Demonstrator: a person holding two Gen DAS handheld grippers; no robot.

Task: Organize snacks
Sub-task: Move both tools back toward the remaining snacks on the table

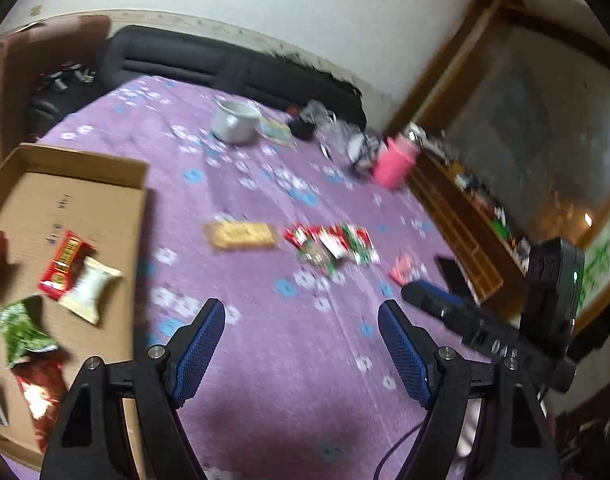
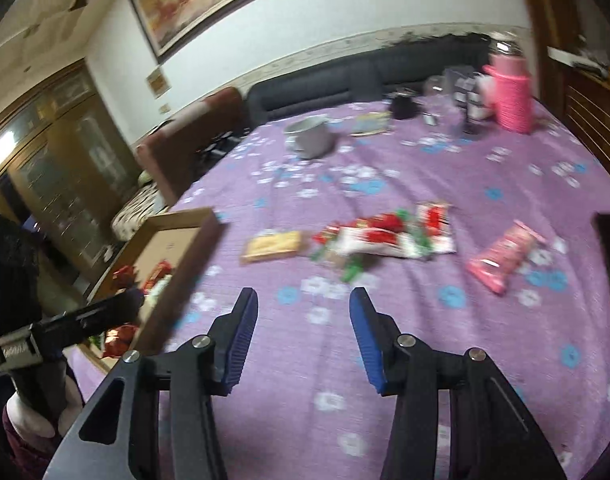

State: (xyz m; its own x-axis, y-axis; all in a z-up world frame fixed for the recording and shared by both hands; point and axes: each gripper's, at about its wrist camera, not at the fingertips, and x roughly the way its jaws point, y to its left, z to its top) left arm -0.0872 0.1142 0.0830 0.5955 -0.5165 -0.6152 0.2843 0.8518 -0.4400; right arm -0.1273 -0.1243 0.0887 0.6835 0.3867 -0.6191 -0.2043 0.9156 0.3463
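Left gripper (image 1: 301, 316), right gripper (image 2: 303, 304): jaws apart, empty | we note red-white packets (image 2: 385, 238), seemingly piled, ahead | cardboard box (image 1: 85, 160) left | pink flask (image 2: 511, 96) far.

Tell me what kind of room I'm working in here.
Most likely a home living or dining room: a table under a purple floral cloth, a dark sofa along the wall, a framed painting above, and wooden cabinets.

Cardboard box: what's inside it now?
Inside the cardboard box: red packet, white packet, green packet, shiny red packet. The left gripper's frame hides its near corner.
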